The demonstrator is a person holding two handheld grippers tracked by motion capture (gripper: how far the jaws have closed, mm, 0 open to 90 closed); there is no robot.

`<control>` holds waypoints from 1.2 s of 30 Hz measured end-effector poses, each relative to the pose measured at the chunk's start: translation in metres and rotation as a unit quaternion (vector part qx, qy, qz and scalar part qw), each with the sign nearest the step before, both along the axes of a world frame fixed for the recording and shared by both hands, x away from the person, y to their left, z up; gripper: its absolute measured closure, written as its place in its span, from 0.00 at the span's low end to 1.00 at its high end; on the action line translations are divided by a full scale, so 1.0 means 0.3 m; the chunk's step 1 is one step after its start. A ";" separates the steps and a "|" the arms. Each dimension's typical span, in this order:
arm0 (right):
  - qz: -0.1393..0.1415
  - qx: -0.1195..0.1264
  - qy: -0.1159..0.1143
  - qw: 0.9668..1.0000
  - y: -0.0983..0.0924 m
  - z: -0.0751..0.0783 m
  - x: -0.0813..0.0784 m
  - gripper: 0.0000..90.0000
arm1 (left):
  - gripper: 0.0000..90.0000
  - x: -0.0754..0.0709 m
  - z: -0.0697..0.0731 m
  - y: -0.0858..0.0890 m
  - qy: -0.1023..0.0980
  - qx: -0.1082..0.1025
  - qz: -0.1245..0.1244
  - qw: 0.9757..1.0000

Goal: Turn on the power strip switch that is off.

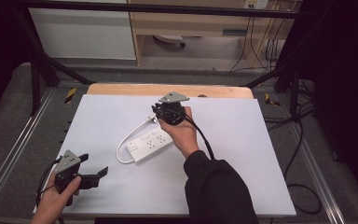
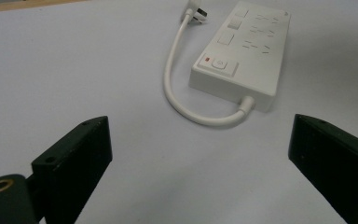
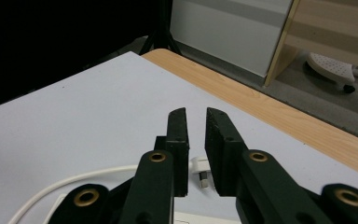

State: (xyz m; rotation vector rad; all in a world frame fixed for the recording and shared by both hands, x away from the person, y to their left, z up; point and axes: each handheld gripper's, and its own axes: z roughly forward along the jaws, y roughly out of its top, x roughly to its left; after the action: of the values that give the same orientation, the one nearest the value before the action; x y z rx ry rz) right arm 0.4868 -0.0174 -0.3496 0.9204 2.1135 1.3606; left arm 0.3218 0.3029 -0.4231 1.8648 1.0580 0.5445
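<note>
A white power strip (image 1: 150, 142) lies at the centre of the high view on the white-topped bench (image 1: 242, 154), its short cord (image 1: 127, 140) looping round its left end and up to the plug (image 1: 153, 119). In the left gripper view the strip's far right corner is cut off by the frame edge, and its sockets are too blurred to count.

The right gripper (image 1: 161, 113) hangs just above the plug, held by a hand (image 1: 181, 130) in a dark sleeve (image 1: 214, 186). Its jaws are nearly pressed together with a narrow gap between them, holding nothing (in the right gripper view they hide most of the plug (image 3: 200, 171), so contact cannot be judged).

The left gripper (image 1: 95, 165) sits at the lower left of the high view, jaws spread wide and empty, well apart from the strip; its hand (image 1: 56, 200) is cut off by the bottom edge
</note>
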 end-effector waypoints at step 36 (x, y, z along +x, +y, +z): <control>0.028 0.007 0.030 0.999 0.089 -0.119 0.005 1.00 | 0.07 0.000 -0.003 0.008 0.002 -0.002 0.008 1.000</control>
State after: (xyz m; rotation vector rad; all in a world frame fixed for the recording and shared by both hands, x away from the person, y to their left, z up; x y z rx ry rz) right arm 0.4882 0.0092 -0.3853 0.9253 2.1918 1.3941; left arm 0.3219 0.3052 -0.4239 1.8559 1.0777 0.5469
